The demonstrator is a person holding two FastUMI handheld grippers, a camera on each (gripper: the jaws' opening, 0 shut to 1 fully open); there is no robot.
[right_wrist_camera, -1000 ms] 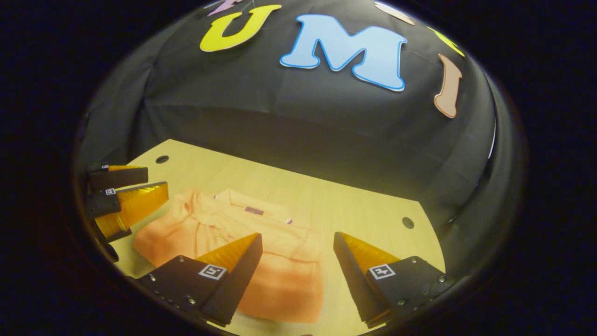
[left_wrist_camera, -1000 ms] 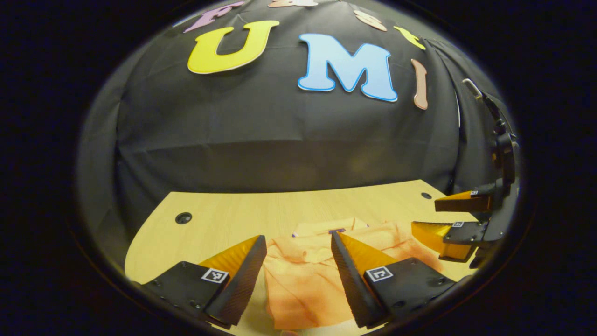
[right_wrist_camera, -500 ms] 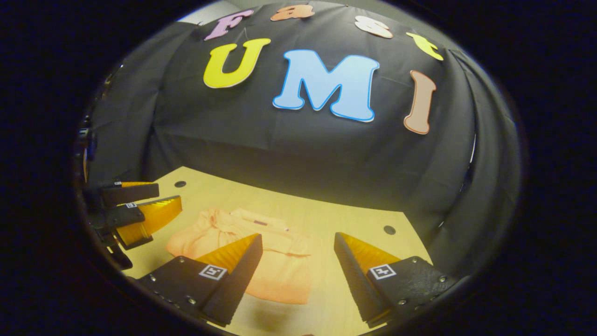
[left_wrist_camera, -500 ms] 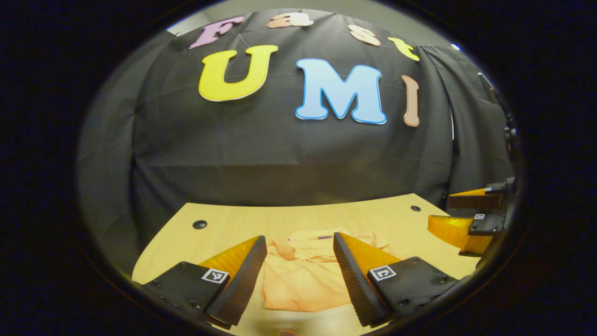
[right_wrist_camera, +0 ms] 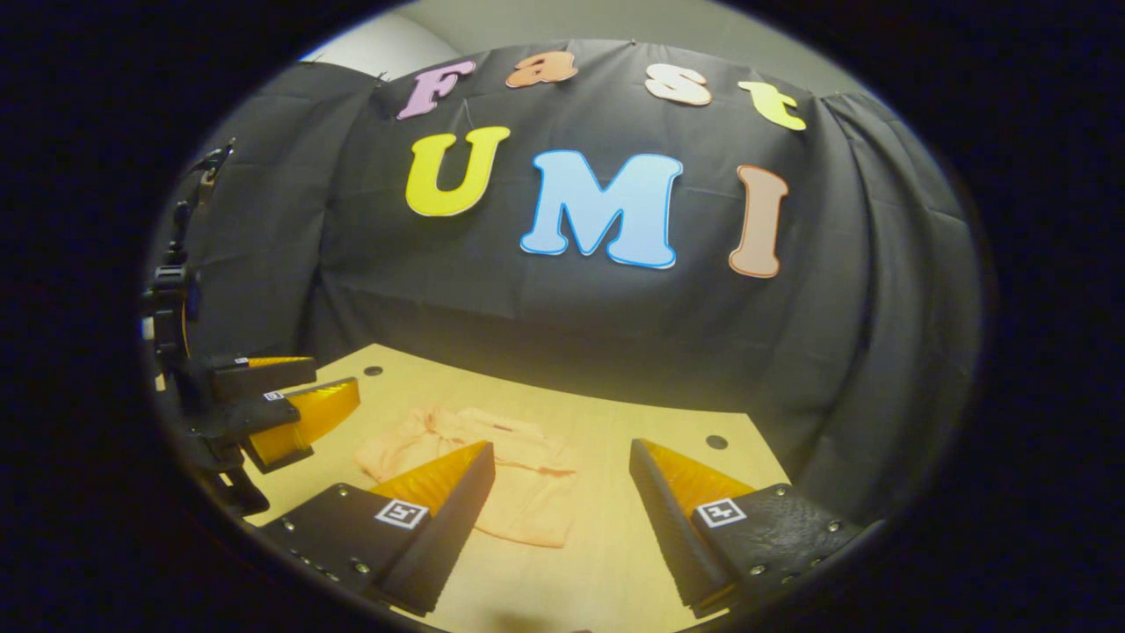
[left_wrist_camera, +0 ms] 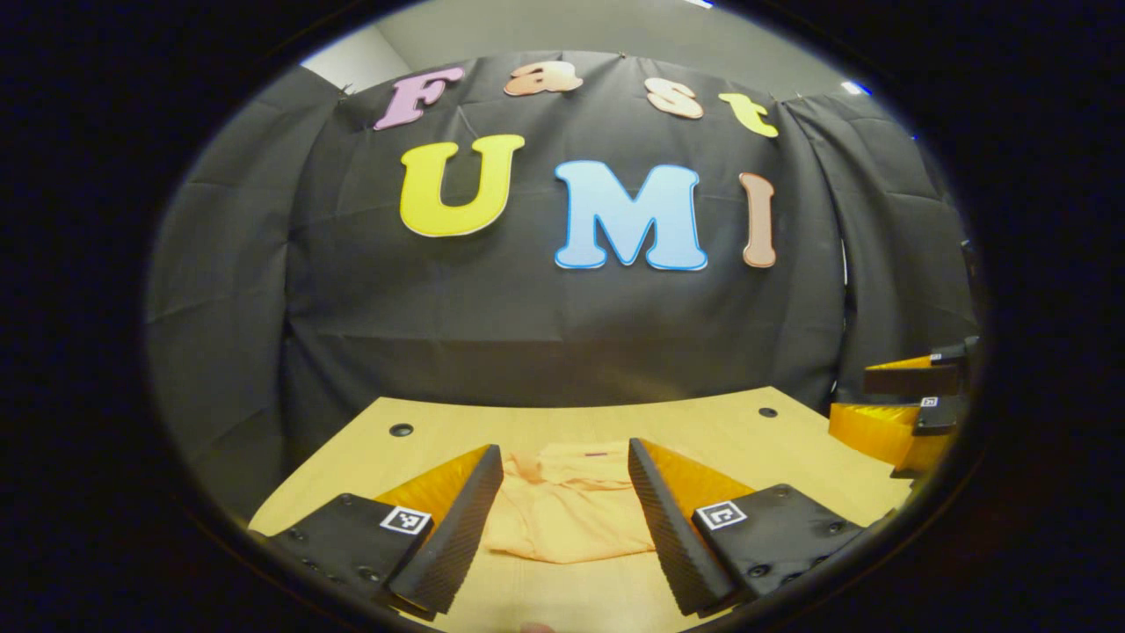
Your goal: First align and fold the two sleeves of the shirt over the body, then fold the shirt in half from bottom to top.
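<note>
In the left gripper view the left tool [left_wrist_camera: 565, 519] sits at the bottom of the frame with its fingers spread apart and nothing between them. Just beyond, low in the centre, the folded shirt [left_wrist_camera: 571, 514] lies flat on the worktop [left_wrist_camera: 729, 435], a compact orange packet whose long axis runs from the near edge toward the far wall, collar end at the far side with a small dark tag there. Nothing lies on the shirt or between it and the tool. At the right edge of that frame the right tool [left_wrist_camera: 910, 404] hangs above the worktop, well apart from the shirt

In the right gripper view the right tool [right_wrist_camera: 562, 519] is likewise spread apart and empty at the bottom; the shirt [right_wrist_camera: 518, 488] lies left of centre, partly behind the tool's left finger. The left tool [right_wrist_camera: 286, 400] shows at the left edge, fingers apart, near the shirt but clear of it. Farther off, small round holes [right_wrist_camera: 716, 441] mark the worktop's far corners, and the black cloth wall [right_wrist_camera: 562, 299] rises behind
</note>
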